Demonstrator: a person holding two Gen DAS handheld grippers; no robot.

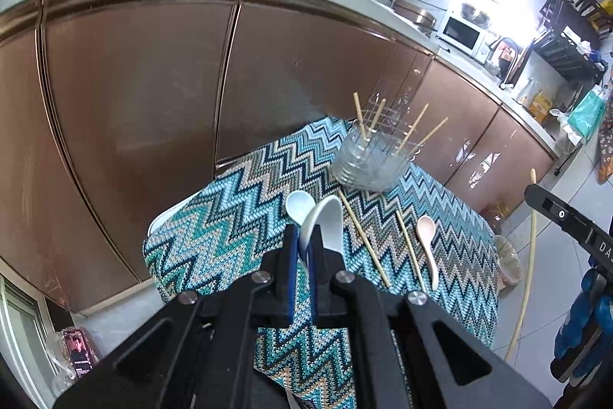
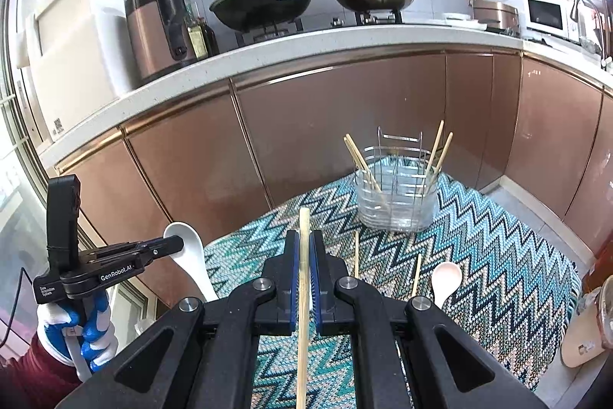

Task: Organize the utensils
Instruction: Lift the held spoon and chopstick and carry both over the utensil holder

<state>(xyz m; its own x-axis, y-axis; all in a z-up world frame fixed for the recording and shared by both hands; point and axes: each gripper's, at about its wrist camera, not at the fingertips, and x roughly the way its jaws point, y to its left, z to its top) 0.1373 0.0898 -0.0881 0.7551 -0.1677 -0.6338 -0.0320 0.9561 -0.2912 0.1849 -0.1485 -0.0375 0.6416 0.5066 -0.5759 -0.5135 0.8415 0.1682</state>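
Left claw [image 1: 302,236] is clamped on a white spoon [image 1: 323,221]; right claw [image 2: 304,244] is clamped on a chopstick [image 2: 303,294]. Both look mid-carry; next, each needs lowering into the wire holder [image 2: 396,194] on the desk [image 2: 498,256].

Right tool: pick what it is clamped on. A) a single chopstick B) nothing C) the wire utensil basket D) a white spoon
A: the right tool is shut on a chopstick that runs straight between its blue pads, while the white spoon is in the left tool and the wire utensil basket stands untouched on the zigzag cloth.
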